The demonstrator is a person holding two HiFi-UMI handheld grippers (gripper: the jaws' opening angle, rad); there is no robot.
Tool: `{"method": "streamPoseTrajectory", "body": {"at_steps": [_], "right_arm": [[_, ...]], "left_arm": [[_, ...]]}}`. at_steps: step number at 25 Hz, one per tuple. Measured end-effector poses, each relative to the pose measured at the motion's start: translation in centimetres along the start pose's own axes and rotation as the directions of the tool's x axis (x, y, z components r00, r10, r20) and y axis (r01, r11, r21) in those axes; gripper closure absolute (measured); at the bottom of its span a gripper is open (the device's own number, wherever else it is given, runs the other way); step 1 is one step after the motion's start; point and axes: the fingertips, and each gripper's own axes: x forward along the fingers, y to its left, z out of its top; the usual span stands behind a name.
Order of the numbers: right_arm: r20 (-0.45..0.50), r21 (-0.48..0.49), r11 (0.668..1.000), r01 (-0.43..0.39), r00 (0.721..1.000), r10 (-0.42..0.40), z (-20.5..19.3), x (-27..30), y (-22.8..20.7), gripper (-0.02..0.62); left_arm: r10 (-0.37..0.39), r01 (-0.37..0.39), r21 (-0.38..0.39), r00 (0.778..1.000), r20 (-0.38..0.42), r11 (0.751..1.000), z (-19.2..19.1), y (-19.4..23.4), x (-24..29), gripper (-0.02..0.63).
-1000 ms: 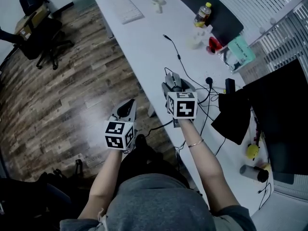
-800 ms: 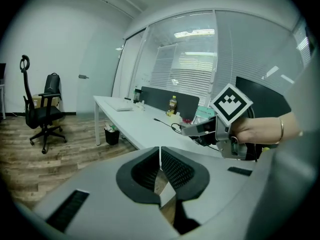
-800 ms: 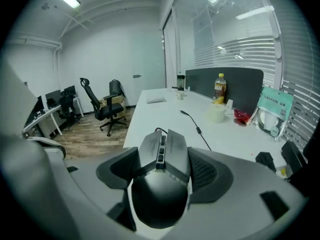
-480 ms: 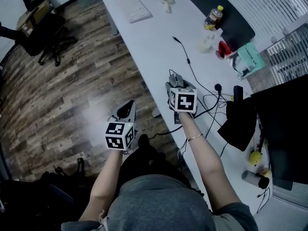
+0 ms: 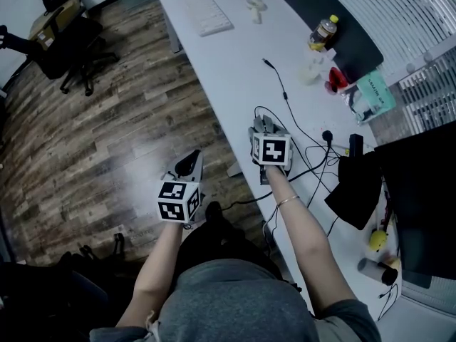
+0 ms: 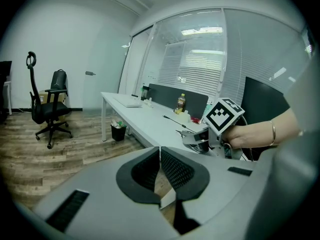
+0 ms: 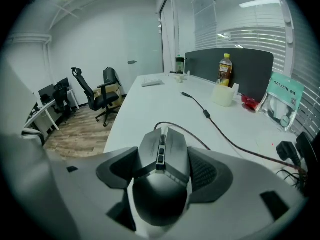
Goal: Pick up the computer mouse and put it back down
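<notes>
Gripping a dark grey wired computer mouse (image 7: 165, 149) with the right gripper (image 7: 161, 161) over the white desk (image 7: 145, 104). Holding the left gripper (image 6: 160, 153) closed, empty, over brown wooden floor (image 5: 107, 120).

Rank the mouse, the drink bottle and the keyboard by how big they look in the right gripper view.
1. computer mouse, by far, being nearest the camera.
2. drink bottle.
3. keyboard, a thin sliver, shrunk by distance.
</notes>
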Motion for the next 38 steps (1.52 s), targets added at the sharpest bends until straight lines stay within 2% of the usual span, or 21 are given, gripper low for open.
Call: {"method": "streamPoseTrajectory", "body": {"at_steps": [23,25,30,38], "right_arm": [[0.001,-0.008,1.0,-0.022,1.0,0.022,-0.4,0.7,0.0,0.267],[0.015,-0.006,1.0,-0.024,1.0,0.024,-0.3,0.5,0.0,0.235],[0.064,-0.008,0.999,-0.051,0.997,0.051,0.3,-0.7,0.3,0.23],[0.155,-0.015,0.995,-0.097,0.983,0.098,0.5,-3.7,1.8,0.278]], "left_arm": [[0.018,-0.018,-0.001,1.0,0.001,1.0,-0.2,0.6,-0.5,0.577],[0.018,-0.018,0.001,1.0,0.003,1.0,-0.1,0.6,-0.6,0.577],[0.019,-0.019,0.007,1.0,0.007,1.0,0.1,0.4,-0.5,0.577],[0.006,-0.006,0.027,1.0,0.016,1.0,0.7,-0.6,-0.3,0.577]]}}
